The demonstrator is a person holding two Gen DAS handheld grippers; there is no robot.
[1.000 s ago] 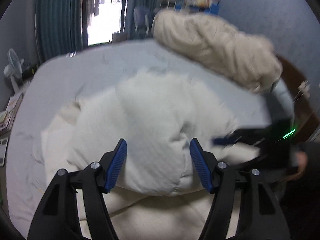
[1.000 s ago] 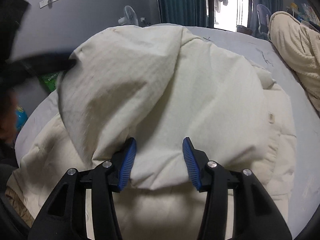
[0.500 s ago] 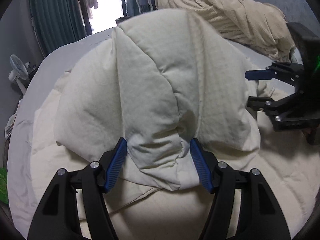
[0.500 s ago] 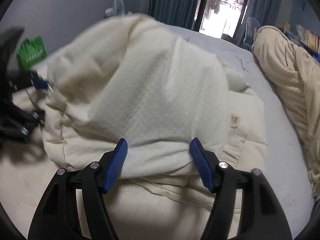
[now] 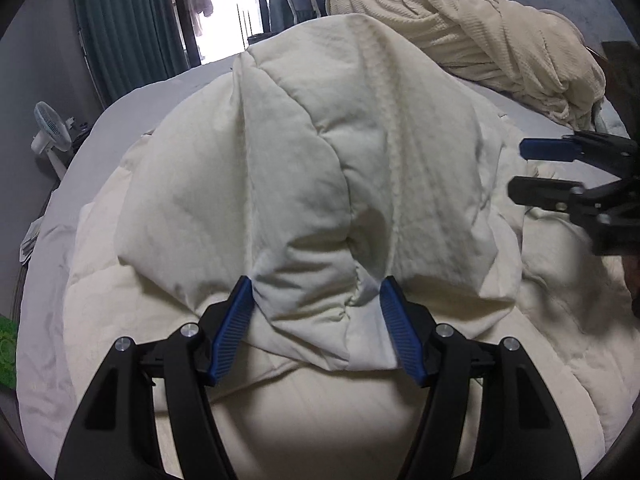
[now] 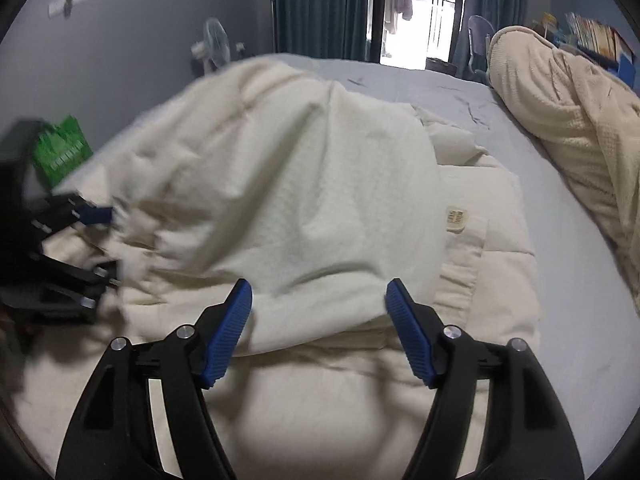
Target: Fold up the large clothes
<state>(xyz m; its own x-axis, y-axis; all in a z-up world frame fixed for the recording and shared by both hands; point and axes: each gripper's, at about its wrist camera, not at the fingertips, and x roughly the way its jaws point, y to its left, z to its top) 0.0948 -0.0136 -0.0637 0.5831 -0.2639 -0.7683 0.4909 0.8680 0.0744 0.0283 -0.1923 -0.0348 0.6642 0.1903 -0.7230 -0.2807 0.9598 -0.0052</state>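
The bed (image 6: pixel 460 92), grey-sheeted, is largely covered by the cream quilt (image 5: pixel 320 168), which lies doubled over itself; its far edge is hidden behind the raised fold. A second cream blanket (image 6: pixel 568 112) is heaped at the bed's right side, cut off by the frame. The left gripper (image 5: pixel 316 320) is clenched on a bunched quilt corner. The right gripper (image 6: pixel 320 320) has just been opening, its pads clear of the fabric. The left side of the right wrist view is blurred.
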